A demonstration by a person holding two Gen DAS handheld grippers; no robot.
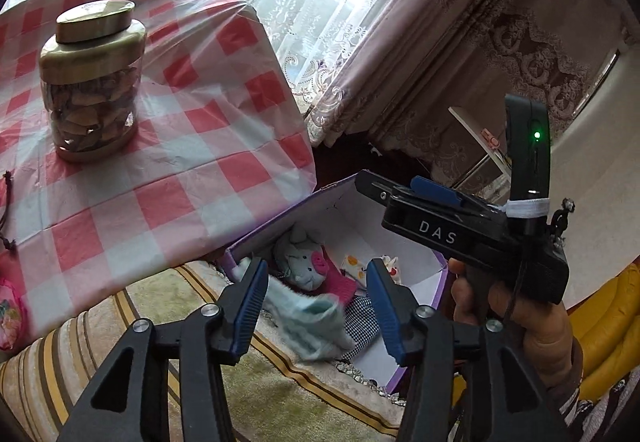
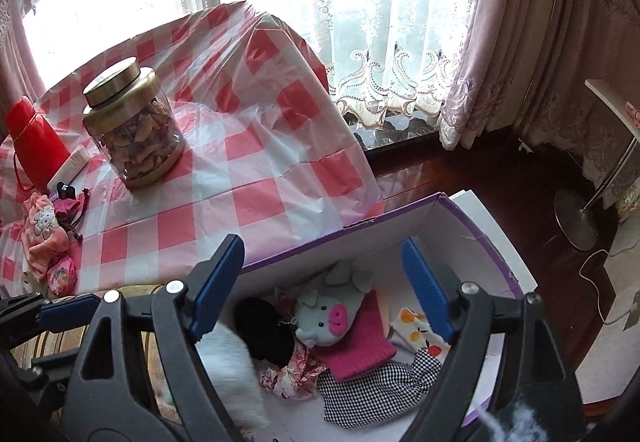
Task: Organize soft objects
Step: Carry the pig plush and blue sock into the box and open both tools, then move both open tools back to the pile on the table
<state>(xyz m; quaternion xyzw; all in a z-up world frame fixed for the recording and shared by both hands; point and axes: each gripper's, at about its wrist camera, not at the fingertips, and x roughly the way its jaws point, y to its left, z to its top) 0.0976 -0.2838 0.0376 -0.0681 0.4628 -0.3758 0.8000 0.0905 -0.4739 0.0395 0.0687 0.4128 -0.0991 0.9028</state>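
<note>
Plush pig (image 2: 326, 316) in box (image 2: 500, 246), both tongs wide, empty

My left gripper (image 1: 316, 306) hangs with jaws spread wide; my right gripper (image 2: 324, 290), gripped in my right hand (image 1: 516, 306), gapes too.

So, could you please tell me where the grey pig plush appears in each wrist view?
Left wrist view: the grey pig plush lies inside the purple box, lower centre, between the open left gripper's fingers.
Right wrist view: lower centre, in the box on a pink cloth.
Shared landmark: the gold-lidded jar.
</note>
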